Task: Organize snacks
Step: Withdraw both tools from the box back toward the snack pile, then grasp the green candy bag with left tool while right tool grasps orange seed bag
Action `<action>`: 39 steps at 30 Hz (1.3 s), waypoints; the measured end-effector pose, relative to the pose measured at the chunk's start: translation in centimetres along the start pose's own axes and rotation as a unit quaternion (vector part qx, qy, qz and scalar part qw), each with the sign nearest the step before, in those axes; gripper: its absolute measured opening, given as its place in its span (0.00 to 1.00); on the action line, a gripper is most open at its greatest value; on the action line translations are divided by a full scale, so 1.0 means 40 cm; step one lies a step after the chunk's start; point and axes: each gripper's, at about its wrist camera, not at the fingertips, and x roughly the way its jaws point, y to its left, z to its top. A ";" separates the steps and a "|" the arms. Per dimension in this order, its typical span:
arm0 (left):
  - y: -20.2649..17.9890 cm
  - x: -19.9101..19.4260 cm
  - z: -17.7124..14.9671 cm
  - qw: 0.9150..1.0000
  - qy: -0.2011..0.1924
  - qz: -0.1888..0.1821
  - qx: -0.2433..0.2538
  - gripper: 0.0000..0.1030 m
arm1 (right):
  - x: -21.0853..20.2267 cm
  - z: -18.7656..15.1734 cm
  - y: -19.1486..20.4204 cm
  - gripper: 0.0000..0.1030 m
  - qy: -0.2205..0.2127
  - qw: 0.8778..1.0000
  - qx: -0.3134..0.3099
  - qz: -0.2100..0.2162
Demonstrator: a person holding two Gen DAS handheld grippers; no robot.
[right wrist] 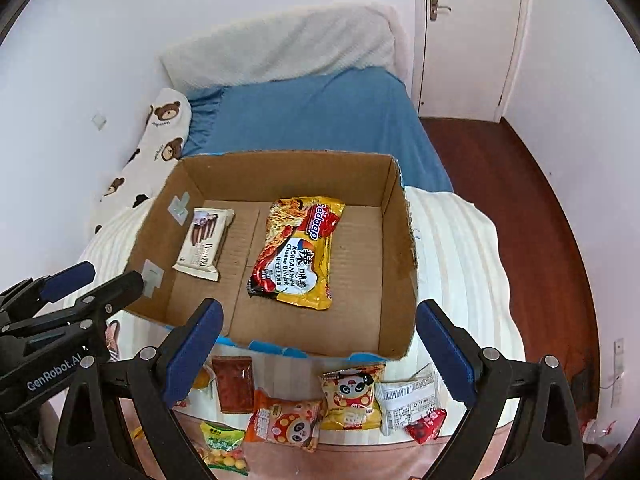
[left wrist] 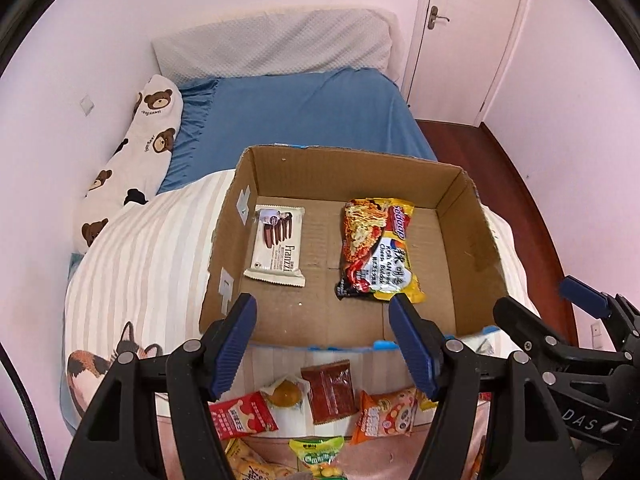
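Observation:
An open cardboard box (left wrist: 472, 220) (right wrist: 396, 240) sits on the bed. Inside lie a white Franzzi wafer pack (left wrist: 277, 246) (right wrist: 204, 242) at the left and a yellow Sedaap noodle pack (left wrist: 378, 250) (right wrist: 298, 250) in the middle. My left gripper (left wrist: 324, 332) is open and empty above the box's near edge. My right gripper (right wrist: 320, 344) is open and empty, over the near edge too. Loose snacks lie in front of the box: a dark red packet (left wrist: 330, 390) (right wrist: 233, 384), an orange panda pack (left wrist: 384, 416) (right wrist: 286, 424), a yellow panda pack (right wrist: 352, 394), a green pack (right wrist: 222, 446).
A striped white quilt (left wrist: 140, 260) covers the near bed, blue sheet (left wrist: 304, 112) beyond. A bear-print pillow (left wrist: 140, 152) lies along the left wall. Wooden floor (right wrist: 500, 184) and a white door (right wrist: 468, 40) are at the right. The right gripper's body (left wrist: 560, 344) shows beside the left.

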 end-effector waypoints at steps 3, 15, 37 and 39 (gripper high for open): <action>-0.004 -0.027 -0.025 1.000 -0.004 -0.003 -0.004 0.65 | -0.025 -0.020 -0.003 0.96 -0.004 1.000 0.005 0.012; 0.055 0.006 -0.231 0.998 0.051 0.014 -0.024 0.91 | -0.010 -0.257 -0.102 0.96 0.092 0.992 0.071 0.043; 0.031 0.319 -0.572 0.960 0.276 0.014 -0.049 0.91 | 0.156 -0.718 -0.451 0.96 0.268 0.931 0.243 -0.052; 0.032 0.349 -0.580 0.955 0.290 0.015 -0.055 0.91 | 0.171 -0.740 -0.459 0.96 0.276 0.927 0.250 -0.051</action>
